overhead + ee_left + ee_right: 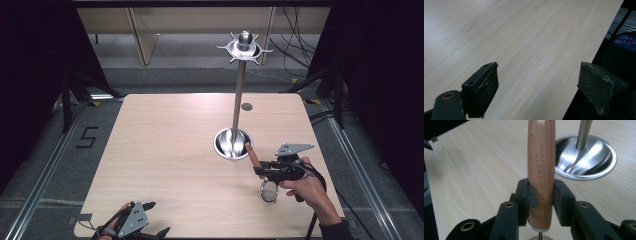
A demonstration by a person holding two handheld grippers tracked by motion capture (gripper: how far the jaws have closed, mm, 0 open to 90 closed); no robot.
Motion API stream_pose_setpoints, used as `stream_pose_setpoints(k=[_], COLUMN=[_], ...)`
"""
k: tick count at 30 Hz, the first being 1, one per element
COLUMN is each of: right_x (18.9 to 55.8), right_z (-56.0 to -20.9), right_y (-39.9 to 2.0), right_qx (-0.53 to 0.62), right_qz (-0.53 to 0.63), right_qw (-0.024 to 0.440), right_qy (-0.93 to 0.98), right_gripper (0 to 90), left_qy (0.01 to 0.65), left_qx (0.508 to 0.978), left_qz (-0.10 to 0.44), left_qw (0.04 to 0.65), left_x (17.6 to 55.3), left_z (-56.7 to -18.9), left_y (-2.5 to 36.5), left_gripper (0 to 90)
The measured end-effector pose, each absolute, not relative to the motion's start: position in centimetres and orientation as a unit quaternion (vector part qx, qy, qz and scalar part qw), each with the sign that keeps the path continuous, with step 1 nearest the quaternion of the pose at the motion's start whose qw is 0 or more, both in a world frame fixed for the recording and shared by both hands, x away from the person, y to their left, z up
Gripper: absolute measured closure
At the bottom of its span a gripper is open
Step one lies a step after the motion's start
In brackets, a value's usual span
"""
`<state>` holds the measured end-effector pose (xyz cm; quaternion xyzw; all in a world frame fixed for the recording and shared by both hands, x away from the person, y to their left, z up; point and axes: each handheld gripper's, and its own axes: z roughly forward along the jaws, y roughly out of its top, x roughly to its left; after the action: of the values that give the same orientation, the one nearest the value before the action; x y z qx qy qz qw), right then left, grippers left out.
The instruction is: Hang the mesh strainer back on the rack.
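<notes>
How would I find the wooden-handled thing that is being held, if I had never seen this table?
Start at the tall metal stand on the light wooden table. Right in front of its round shiny base, the right gripper is shut on the kitchen tool. It is the only wooden-handled thing, stamped KITCHEN TOOL, with a small round metal end hanging below.

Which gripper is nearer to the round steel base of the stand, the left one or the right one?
Right. The right gripper, shut on the wooden handle, is just beside the steel base. The left gripper, open, is far off at the table's near left edge.
</notes>
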<state>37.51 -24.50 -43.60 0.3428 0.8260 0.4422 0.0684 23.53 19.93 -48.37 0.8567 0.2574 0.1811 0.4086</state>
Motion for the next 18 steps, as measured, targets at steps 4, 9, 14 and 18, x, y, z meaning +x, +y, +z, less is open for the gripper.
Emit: stream_pose_setpoints(k=[4, 9, 14, 18], right_x=[37.4, 37.4, 37.7, 38.0], right_z=[-43.3, -42.7, -42.3, -42.1], right_y=[-24.2, -23.9, -23.9, -24.0], right_qx=[0.339, 0.330, 0.320, 0.324], right_qz=[0.454, 0.475, 0.486, 0.505], right_qw=[0.057, 0.064, 0.079, 0.072], right_qy=[0.822, 0.813, 0.809, 0.797], right_gripper=[68.8, 68.9, 68.9, 69.0], left_qy=[0.260, 0.258, 0.257, 0.262], left_qx=[0.853, 0.859, 0.856, 0.854], left_qz=[0.181, 0.179, 0.183, 0.177], left_qw=[0.415, 0.405, 0.409, 0.414], left_x=[23.5, 23.5, 23.5, 23.4], left_z=[-48.5, -48.3, -48.4, -48.5], left_y=[19.8, 19.9, 19.9, 19.8], left_gripper=[16.0, 16.0, 16.0, 16.0])
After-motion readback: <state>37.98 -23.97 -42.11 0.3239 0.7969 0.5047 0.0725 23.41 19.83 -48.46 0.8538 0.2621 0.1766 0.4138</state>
